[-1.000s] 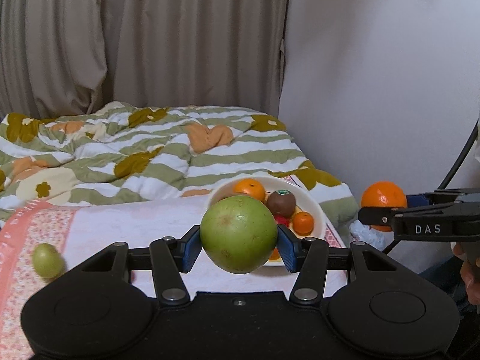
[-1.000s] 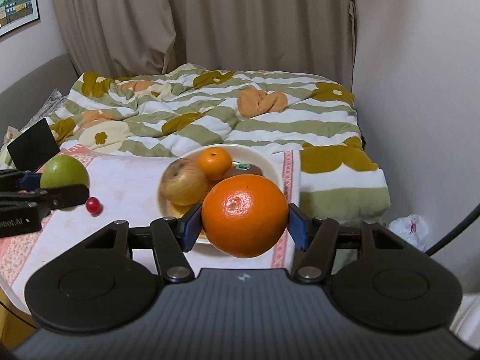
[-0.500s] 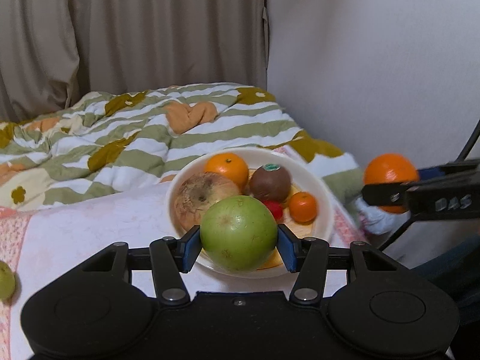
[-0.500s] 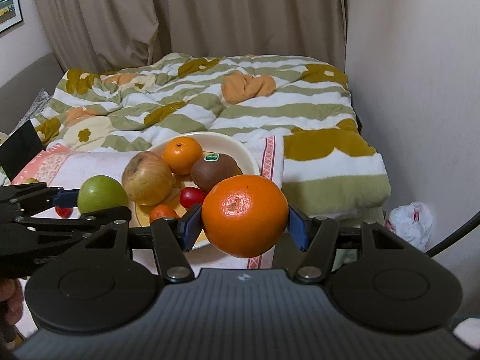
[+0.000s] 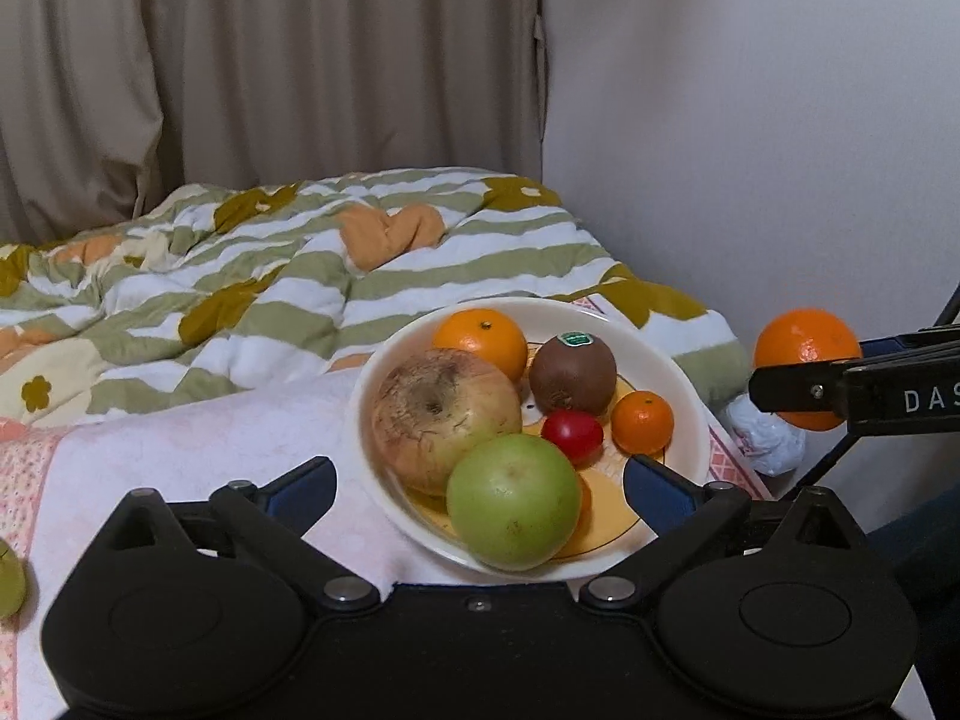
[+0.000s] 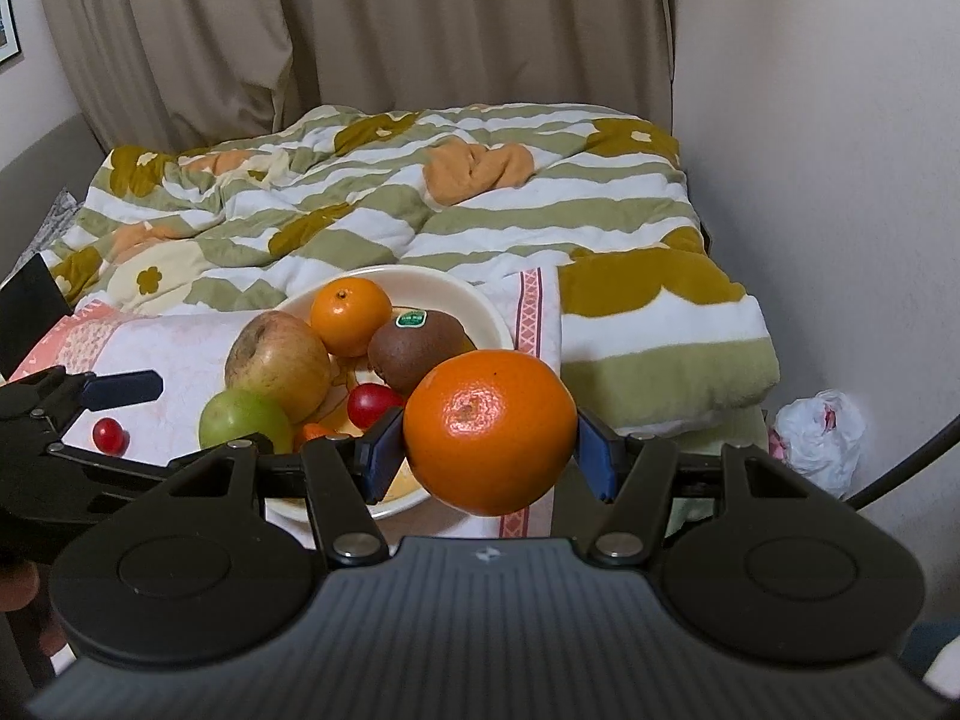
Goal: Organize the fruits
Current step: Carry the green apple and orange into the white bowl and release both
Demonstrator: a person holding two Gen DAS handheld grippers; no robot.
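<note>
A cream bowl (image 5: 690, 402) on the pink cloth holds a brownish apple (image 5: 444, 414), an orange (image 5: 480, 339), a kiwi (image 5: 573, 372), a small mandarin (image 5: 642, 423), a cherry tomato (image 5: 573, 433) and a green apple (image 5: 513, 501). My left gripper (image 5: 480, 489) is open, its jaws wide on either side of the green apple, which rests in the bowl's near side. My right gripper (image 6: 489, 456) is shut on a large orange (image 6: 489, 429), held at the bowl's right edge (image 6: 480, 300). It also shows in the left wrist view (image 5: 804, 342).
A cherry tomato (image 6: 108, 435) lies on the cloth left of the bowl. A small green fruit (image 5: 9, 579) sits at the far left. A striped flowered quilt (image 6: 384, 210) lies behind. A wall and a white plastic bag (image 6: 819, 438) are to the right.
My left gripper has opened and let the green apple go into the bowl. My right gripper with the large orange has moved closer to the bowl.
</note>
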